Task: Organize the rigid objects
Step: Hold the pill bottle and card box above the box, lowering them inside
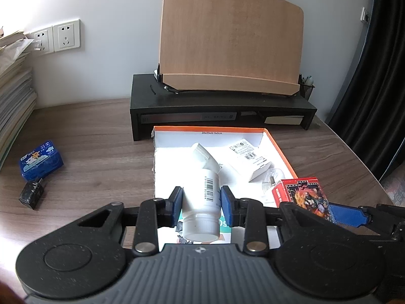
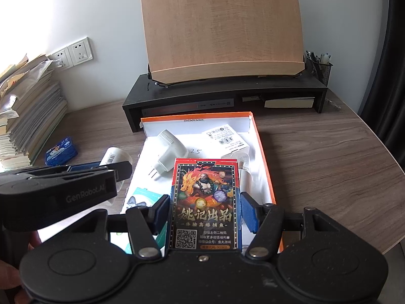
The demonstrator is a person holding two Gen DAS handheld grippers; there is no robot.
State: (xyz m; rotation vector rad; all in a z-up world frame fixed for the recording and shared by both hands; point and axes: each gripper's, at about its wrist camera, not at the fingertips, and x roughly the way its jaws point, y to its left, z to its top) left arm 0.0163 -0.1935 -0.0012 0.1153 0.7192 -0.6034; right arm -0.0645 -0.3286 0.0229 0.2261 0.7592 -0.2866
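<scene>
An orange-rimmed white box (image 1: 278,147) (image 2: 263,157) lies open on the wooden desk. My left gripper (image 1: 201,204) is shut on a white plastic bottle (image 1: 202,202) and holds it over the box's near left part; the bottle also shows in the right wrist view (image 2: 114,155). My right gripper (image 2: 203,212) is shut on a red card pack (image 2: 205,202) (image 1: 301,195) over the box's near right part. Inside the box lie a white plug adapter (image 2: 168,154) (image 1: 206,158) and a white carton (image 2: 225,136) (image 1: 249,159).
A blue card pack (image 1: 40,159) (image 2: 60,152) and a black charger cube (image 1: 31,195) lie on the desk at the left. A black monitor riser (image 1: 220,109) with a wooden book stand (image 1: 227,38) stands behind the box. Stacked books (image 2: 27,116) are far left.
</scene>
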